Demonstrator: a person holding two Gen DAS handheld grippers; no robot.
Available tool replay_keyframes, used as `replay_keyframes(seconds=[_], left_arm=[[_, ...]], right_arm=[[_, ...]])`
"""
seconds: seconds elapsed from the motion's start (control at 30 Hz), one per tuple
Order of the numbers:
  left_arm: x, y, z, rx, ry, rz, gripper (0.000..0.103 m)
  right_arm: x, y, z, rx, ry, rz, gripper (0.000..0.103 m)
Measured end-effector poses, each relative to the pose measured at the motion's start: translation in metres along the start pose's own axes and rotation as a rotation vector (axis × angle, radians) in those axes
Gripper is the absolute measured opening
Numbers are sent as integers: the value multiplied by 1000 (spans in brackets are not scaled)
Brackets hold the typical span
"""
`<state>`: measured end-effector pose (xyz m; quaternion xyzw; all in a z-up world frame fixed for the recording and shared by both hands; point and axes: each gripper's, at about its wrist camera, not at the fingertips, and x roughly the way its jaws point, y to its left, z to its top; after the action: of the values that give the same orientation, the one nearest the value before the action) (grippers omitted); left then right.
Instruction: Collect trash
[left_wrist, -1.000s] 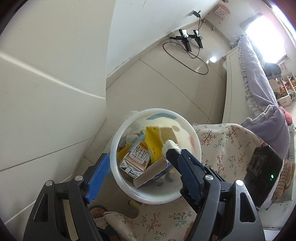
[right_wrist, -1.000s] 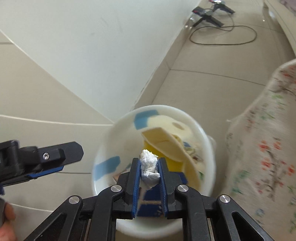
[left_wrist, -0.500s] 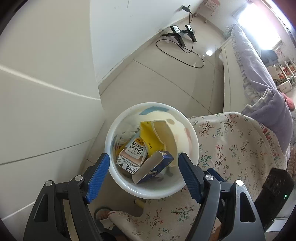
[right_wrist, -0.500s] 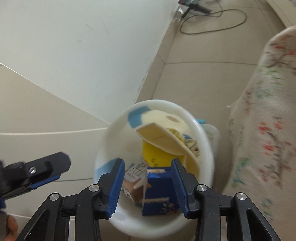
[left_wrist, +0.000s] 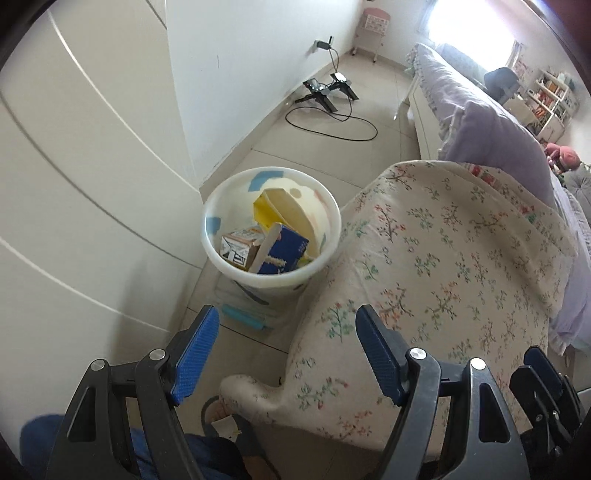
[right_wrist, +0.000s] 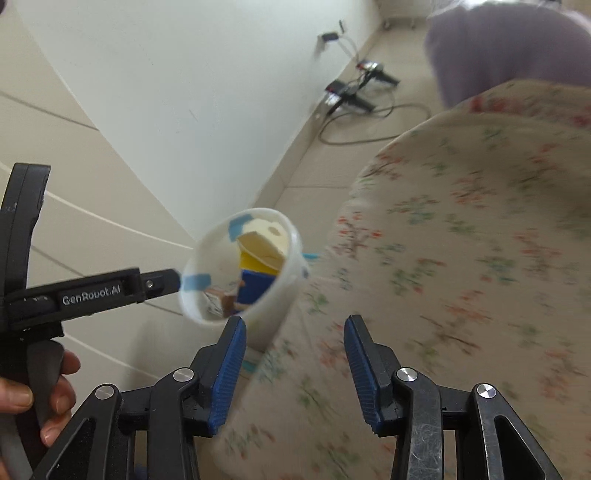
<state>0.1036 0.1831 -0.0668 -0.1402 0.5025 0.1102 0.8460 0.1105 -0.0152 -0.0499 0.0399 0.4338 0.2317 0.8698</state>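
Note:
A white trash bin (left_wrist: 236, 275) stands on the floor by the wall. Inside it lie a blue carton (left_wrist: 286, 253), a brown milk carton (left_wrist: 238, 245) and a yellow box (left_wrist: 266, 210). My left gripper (left_wrist: 287, 312) hangs open and empty, above and nearer than the bin, over the edge of a floral cloth. My right gripper (right_wrist: 294, 320) is over the same cloth, its jaws opening with nothing between them; the bin (right_wrist: 288, 254) lies ahead to its left. One finger (right_wrist: 159, 283) of the left gripper shows there, beside the bin's rim. No white tissue wad is visible.
A floral-cloth-covered seat (left_wrist: 443, 258) fills the right side. White cabinet doors (left_wrist: 92, 184) stand at the left. A black stand with a looping cable (left_wrist: 328, 92) lies on the tiled floor beyond. Purple bedding (left_wrist: 491, 133) is at the far right. A hand (right_wrist: 55, 384) grips the left handle.
The right gripper opened and let go of the white tissue wad over the bin. Both grippers then drew back and up from the bin toward the floral cloth.

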Motion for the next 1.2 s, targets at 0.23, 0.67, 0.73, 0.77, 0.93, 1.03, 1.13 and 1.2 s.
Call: replay_keyframes(seconds=[0.23, 0.67, 0.73, 0.77, 0.93, 1.03, 1.13, 1.2], left_arm=[[-71, -38, -52, 123, -104, -13, 81], [-174, -86, -123, 313, -182, -174, 88], [-183, -88, -133, 329, -180, -187, 88], [-186, -88, -137, 331, -181, -195, 88], [-200, -88, -149, 331, -201, -198, 88], [-206, -86, -154, 321, -210, -204, 88], [-209, -86, -156, 317, -224, -198, 89], [-211, -86, -158, 321, -232, -194, 89]], right_arm=[[-94, -9, -45, -19, -93, -105, 53], [-219, -10, -104, 31, -252, -402, 86], [-234, -7, -112, 29, -276, -437, 88], [-239, -4, -115, 28, -287, -455, 91], [-255, 3, -126, 20, -320, -500, 97], [-260, 1, -130, 32, -328, -502, 97], [-266, -1, -132, 36, -340, -532, 98], [-268, -3, -133, 37, -345, -529, 99]])
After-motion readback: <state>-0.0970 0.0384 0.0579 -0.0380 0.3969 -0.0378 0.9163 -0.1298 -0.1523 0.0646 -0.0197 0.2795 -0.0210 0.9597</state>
